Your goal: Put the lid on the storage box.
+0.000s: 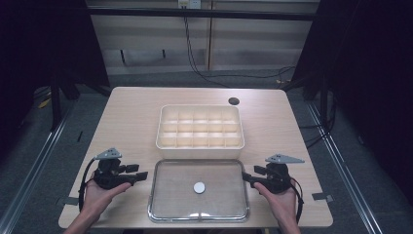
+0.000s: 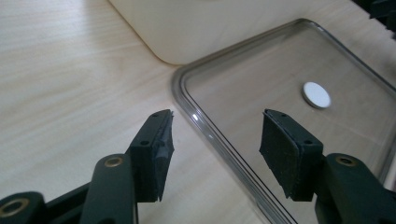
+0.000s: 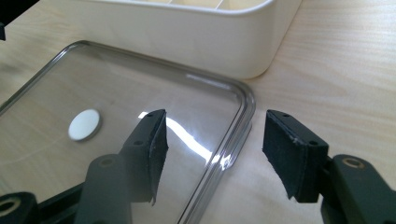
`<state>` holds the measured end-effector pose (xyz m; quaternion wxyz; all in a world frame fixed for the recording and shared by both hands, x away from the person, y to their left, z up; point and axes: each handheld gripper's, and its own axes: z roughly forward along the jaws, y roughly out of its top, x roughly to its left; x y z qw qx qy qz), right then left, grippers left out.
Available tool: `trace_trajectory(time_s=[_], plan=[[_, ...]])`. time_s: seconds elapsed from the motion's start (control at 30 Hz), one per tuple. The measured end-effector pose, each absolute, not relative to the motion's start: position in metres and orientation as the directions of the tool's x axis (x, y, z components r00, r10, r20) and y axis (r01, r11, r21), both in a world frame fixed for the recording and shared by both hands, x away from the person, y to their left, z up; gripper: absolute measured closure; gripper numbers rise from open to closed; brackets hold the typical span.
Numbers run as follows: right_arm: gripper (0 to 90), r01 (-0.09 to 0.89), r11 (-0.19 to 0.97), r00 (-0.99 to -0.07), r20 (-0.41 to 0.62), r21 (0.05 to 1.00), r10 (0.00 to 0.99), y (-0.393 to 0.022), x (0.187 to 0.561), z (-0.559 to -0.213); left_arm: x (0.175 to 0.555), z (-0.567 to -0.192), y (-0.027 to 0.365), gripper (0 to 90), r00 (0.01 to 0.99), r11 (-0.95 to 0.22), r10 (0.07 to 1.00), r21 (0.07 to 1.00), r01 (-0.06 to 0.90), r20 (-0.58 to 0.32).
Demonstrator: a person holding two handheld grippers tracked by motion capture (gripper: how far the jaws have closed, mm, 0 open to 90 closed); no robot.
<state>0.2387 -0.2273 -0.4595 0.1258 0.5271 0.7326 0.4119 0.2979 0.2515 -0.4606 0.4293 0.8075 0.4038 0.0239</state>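
Note:
A clear lid (image 1: pixel 168 195) with a white round spot (image 1: pixel 199 187) at its middle lies flat on the table, in front of a cream box with several compartments (image 1: pixel 199 142). My left gripper (image 1: pixel 141 176) hovers at the lid's left edge (image 2: pixel 219 140), jaws open around the rim without touching it. My right gripper (image 1: pixel 246 178) stands at the lid's right edge (image 3: pixel 233 144), also open, the rim between its pads with a gap on each side. The white spot (image 2: pixel 316 94) (image 3: pixel 84 124) lies beyond both sets of jaws.
The cream box's wall (image 2: pixel 196 28) (image 3: pixel 196 42) stands just behind the lid. A dark round hole (image 1: pixel 234 101) sits at the table's back right. Bare wood (image 1: pixel 131 122) lies to either side of the box.

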Motion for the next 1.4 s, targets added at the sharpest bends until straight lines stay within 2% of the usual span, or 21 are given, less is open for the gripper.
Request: trace_trajectory(time_s=[0.23,0.33,0.4,0.47,0.53,0.6,0.87,1.07,1.4], plan=[[43.5,0.681,0.095,-0.41,0.271,0.726,0.871,-0.225,0.254,-0.473,0.302,-0.471,0.242,46.9,0.682,-0.32,0.665,0.709,0.628,-0.305],[46.4,0.688,0.124,-0.417,0.249,0.715,0.874,-0.222,0.254,-0.478,0.298,-0.476,0.246,48.4,0.676,-0.312,0.663,0.702,0.64,-0.321],[47.4,0.69,0.132,-0.415,0.239,0.712,0.878,-0.22,0.254,-0.48,0.295,-0.477,0.246,48.7,0.681,-0.336,0.672,0.698,0.632,-0.292],[47.8,0.688,0.17,-0.406,0.181,0.706,0.896,-0.218,0.254,-0.482,0.293,-0.48,0.247,50.3,0.686,-0.336,0.656,0.692,0.639,-0.315],[50.0,0.701,0.16,-0.405,0.203,0.695,0.892,-0.22,0.255,-0.487,0.293,-0.483,0.246,51.8,0.694,-0.361,0.659,0.687,0.631,-0.291],[51.0,0.699,0.164,-0.398,0.188,0.696,0.898,-0.221,0.257,-0.489,0.294,-0.484,0.246,51.9,0.686,-0.35,0.659,0.681,0.643,-0.31],[48.9,0.722,0.137,-0.377,0.219,0.678,0.9,-0.218,0.259,-0.496,0.296,-0.491,0.233,49.1,0.694,-0.382,0.652,0.658,0.649,-0.307],[46.3,0.719,0.142,-0.378,0.212,0.68,0.901,-0.216,0.259,-0.497,0.294,-0.495,0.222,51.9,0.713,-0.42,0.637,0.644,0.639,-0.293],[47.9,0.727,0.144,-0.371,0.209,0.671,0.905,-0.215,0.259,-0.498,0.294,-0.495,0.22,56.5,0.719,-0.427,0.631,0.644,0.635,-0.291]])
